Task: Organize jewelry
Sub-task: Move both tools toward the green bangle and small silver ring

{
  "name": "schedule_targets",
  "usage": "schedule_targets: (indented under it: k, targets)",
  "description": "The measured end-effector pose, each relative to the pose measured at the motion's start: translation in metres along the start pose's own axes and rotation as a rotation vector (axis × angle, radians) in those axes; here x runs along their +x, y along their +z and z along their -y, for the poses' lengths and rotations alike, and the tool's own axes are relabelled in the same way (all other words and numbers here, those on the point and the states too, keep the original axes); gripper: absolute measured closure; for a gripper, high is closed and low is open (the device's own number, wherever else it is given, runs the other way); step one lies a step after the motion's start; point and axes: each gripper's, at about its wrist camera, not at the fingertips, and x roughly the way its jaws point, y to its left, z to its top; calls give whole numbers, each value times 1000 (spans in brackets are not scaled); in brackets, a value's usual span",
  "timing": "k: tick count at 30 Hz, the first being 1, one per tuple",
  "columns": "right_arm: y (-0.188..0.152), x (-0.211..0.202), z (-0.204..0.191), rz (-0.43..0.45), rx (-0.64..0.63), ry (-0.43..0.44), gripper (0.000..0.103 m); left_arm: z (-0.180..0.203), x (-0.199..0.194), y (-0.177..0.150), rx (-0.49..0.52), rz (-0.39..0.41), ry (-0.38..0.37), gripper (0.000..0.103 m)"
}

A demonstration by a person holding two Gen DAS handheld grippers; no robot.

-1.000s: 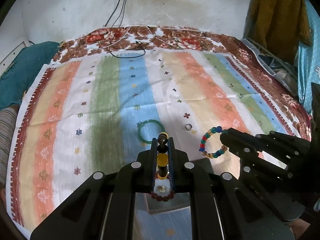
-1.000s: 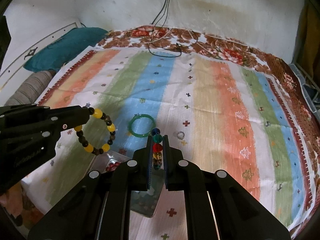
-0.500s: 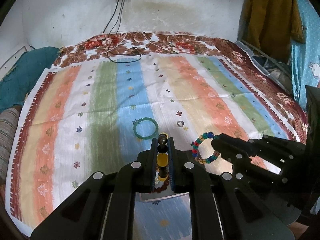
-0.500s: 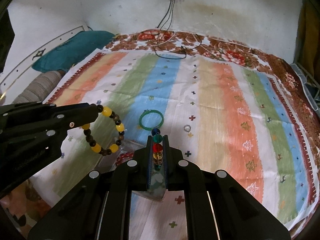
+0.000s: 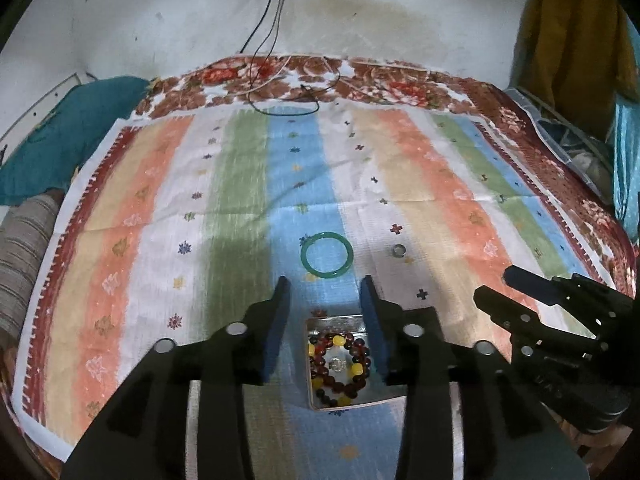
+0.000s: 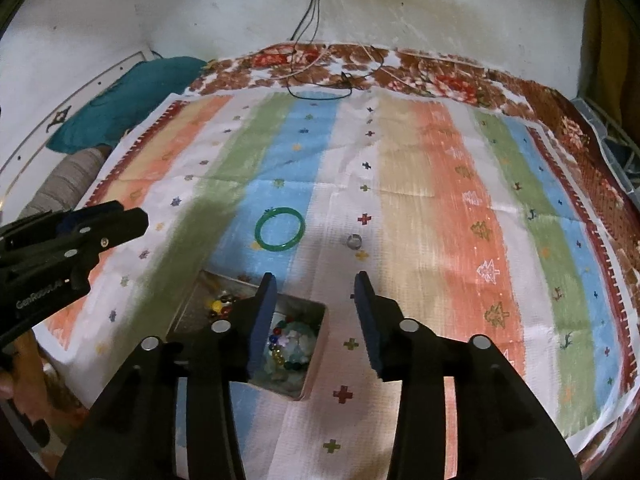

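Note:
A metal tin (image 5: 316, 402) (image 6: 316, 344) lies on the striped cloth below both grippers. The brown-and-yellow bead bracelet (image 5: 340, 364) lies in it under my open, empty left gripper (image 5: 325, 290). The multicoloured bead bracelet (image 6: 288, 350) lies in its other compartment, just left of my open, empty right gripper (image 6: 313, 285). A green bangle (image 5: 326, 255) (image 6: 279, 228) and a small silver ring (image 5: 398, 251) (image 6: 353, 241) lie on the cloth beyond the tin.
The striped cloth (image 5: 440, 184) covers a bed with a floral border. Black cables (image 5: 280, 92) hang from a wall socket onto the far edge. A teal pillow (image 5: 60, 140) lies at the left. Clothes (image 5: 572, 40) hang at the right.
Both grippers were shut on bead bracelets above the tin. Both have opened, and the bracelets now lie in the tin.

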Motion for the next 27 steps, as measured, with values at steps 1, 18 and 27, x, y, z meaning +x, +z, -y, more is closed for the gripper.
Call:
schedule_targets:
  k: [1,18,27]
  targets:
    - [2,2,2,-5,3,0,56,-2,3,1,-13,-7,-1,54]
    - [19,48,8,-110,-5,-21,38,-17,59,18,-80,-129,-26,30]
    - [29,73,17,-140,28,-22,31,-17,90,27,-79,-158,-4,22]
